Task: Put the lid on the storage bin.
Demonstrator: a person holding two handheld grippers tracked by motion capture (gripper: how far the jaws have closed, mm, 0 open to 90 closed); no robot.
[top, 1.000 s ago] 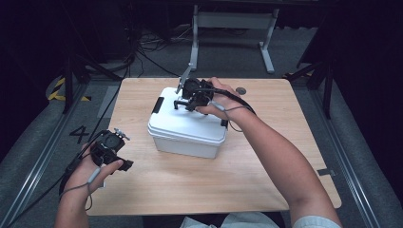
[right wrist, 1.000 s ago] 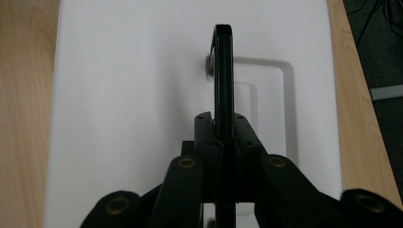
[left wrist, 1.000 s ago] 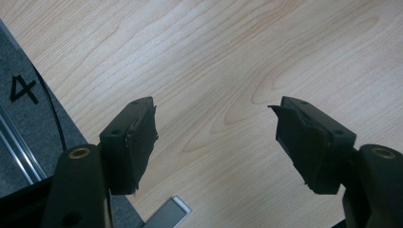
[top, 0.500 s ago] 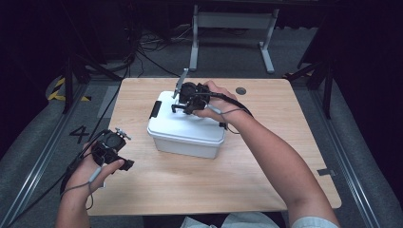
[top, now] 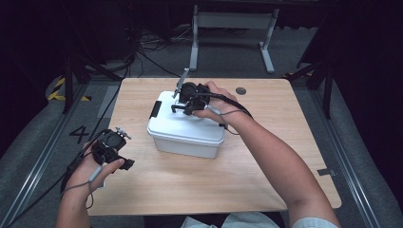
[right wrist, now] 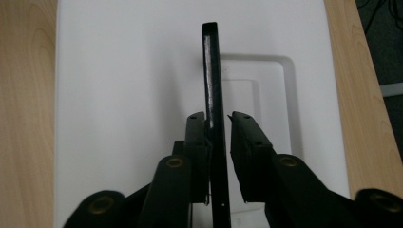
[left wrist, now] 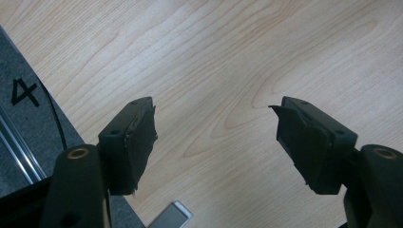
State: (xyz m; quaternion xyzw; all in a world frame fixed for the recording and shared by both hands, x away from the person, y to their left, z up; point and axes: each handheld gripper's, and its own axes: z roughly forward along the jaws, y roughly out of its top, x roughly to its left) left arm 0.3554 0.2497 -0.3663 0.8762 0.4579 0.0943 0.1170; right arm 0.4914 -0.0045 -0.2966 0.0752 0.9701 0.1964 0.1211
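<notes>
A white lidded box [top: 183,127] with a black side latch [top: 155,109] stands mid-table. My right gripper [top: 179,94] hovers over its far end, shut on a thin dark slab [top: 182,78] that sticks up and away from the jaws. In the right gripper view the slab [right wrist: 210,71] is edge-on between the two jaws of the gripper [right wrist: 216,116], above the lid [right wrist: 119,95] and its shallow rectangular recess [right wrist: 266,95]. My left gripper [top: 122,135] is held off the box's near left, by the table's left edge. Its jaws [left wrist: 214,123] stand wide open over bare wood, with nothing between them.
The wooden table [top: 266,156] has a small dark round disc [top: 241,90] near its far edge. A metal stand [top: 233,21] and cables lie on the floor beyond. A "4" [left wrist: 23,92] marks the grey floor left of the table.
My right gripper has shifted slightly left and nearer over the lid, still holding the slab. The left hand has stayed where it was.
</notes>
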